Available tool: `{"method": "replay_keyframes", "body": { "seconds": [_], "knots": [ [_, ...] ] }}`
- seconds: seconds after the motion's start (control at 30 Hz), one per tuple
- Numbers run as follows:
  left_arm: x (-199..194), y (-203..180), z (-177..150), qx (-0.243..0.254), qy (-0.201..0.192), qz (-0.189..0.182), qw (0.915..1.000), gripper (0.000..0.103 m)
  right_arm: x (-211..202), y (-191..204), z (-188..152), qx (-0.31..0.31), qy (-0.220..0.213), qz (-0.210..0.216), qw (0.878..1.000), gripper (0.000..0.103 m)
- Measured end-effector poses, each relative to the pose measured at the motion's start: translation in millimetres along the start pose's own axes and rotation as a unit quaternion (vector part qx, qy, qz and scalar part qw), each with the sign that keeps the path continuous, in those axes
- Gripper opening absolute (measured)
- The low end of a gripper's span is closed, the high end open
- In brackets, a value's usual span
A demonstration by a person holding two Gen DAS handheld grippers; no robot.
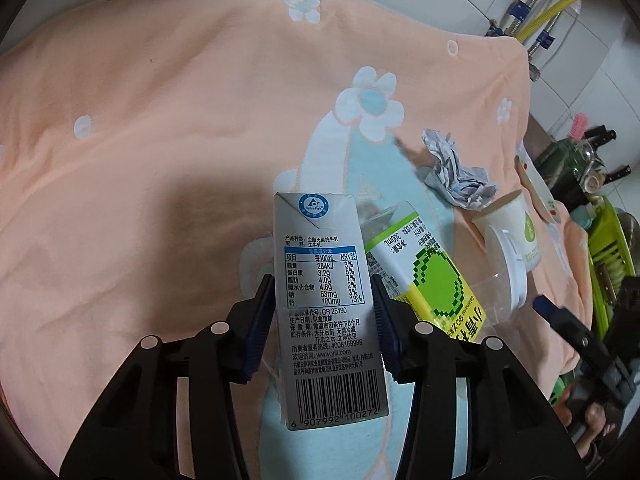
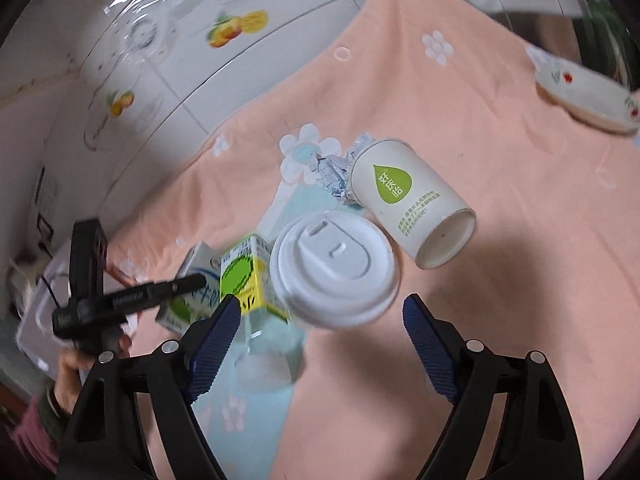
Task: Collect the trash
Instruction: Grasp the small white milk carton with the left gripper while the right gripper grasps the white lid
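Note:
My left gripper [image 1: 324,292] is shut on a grey-white milk carton [image 1: 324,300], held over the peach flowered cloth [image 1: 160,120]. Next to it lies a green-yellow juice carton [image 1: 428,276], a clear plastic cup with a white lid [image 1: 508,264], a tipped paper cup [image 1: 516,224] and a crumpled paper wad [image 1: 456,168]. My right gripper [image 2: 324,312] is open, just above the white lid [image 2: 336,268] of the clear cup. The paper cup [image 2: 412,204] lies on its side beyond it, the paper wad [image 2: 332,172] behind. The juice carton [image 2: 244,276] and milk carton [image 2: 196,276] sit left.
A white dish [image 2: 584,96] with red flowers sits at the cloth's far right. A tiled wall [image 2: 160,60] with fruit stickers is behind. A green rack [image 1: 604,256], knives and pipes stand past the cloth's right edge. The left gripper's body [image 2: 120,300] shows at left.

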State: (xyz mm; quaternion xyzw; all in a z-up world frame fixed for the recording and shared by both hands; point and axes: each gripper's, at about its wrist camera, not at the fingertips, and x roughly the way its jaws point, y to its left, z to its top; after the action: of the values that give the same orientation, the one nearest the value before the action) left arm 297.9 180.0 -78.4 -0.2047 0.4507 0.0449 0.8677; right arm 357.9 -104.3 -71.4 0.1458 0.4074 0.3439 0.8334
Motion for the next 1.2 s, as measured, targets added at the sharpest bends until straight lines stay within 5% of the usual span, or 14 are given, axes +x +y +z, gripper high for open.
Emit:
{"method": "replay_keyframes", "body": {
  "seconds": [0.27,0.5,0.87,1.03,1.2],
  "knots": [
    [2,-5,6,0.017,0.005,0.007,0.9998,0.050,20,-9,10,0.036,-0.003,0.012,0.999,0.076],
    [2,-10,11,0.030,0.003,0.009,0.9995,0.065,35,-13,13,0.051,-0.004,0.007,0.999,0.076],
    [18,-13,16,0.038,0.018,0.013,0.9990,0.065,36,-15,14,0.042,-0.011,0.005,0.999,0.074],
    [24,-7,15,0.027,0.029,0.002,0.9992,0.047,26,-9,9,0.025,-0.018,0.001,1.000,0.074],
    [15,-6,10,0.028,0.025,-0.006,0.9993,0.040,11,-6,2,0.018,-0.024,0.005,1.000,0.074]
  ]
}}
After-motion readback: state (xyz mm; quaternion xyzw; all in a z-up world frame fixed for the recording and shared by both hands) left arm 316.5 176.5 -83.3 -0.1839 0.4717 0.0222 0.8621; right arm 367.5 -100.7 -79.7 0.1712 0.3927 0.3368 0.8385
